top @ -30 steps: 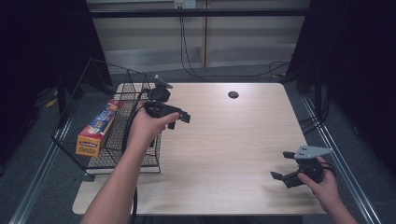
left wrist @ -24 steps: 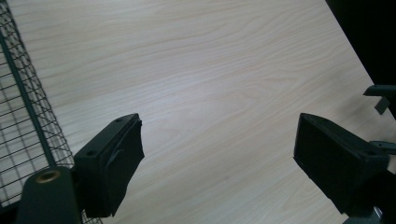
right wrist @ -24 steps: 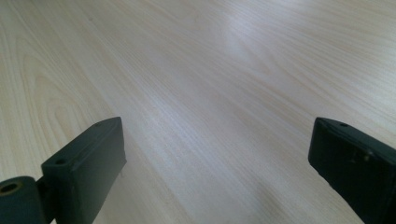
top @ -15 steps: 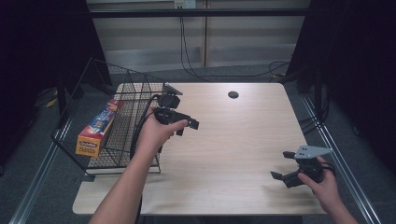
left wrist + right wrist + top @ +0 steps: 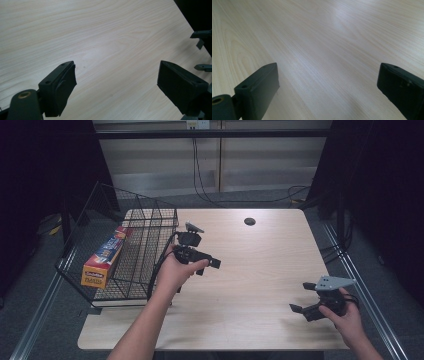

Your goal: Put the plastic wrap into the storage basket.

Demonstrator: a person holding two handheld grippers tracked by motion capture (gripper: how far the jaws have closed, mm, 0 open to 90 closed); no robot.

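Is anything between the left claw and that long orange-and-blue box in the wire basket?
Yes. The box lies inside the wire basket, and the basket's mesh side wall stands between it and the left claw, which is open over the bare table. From above, nothing visible covers the box.

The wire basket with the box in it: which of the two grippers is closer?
Left. The left gripper hovers beside the wire basket holding the box; the right gripper sits at the table's opposite near corner.
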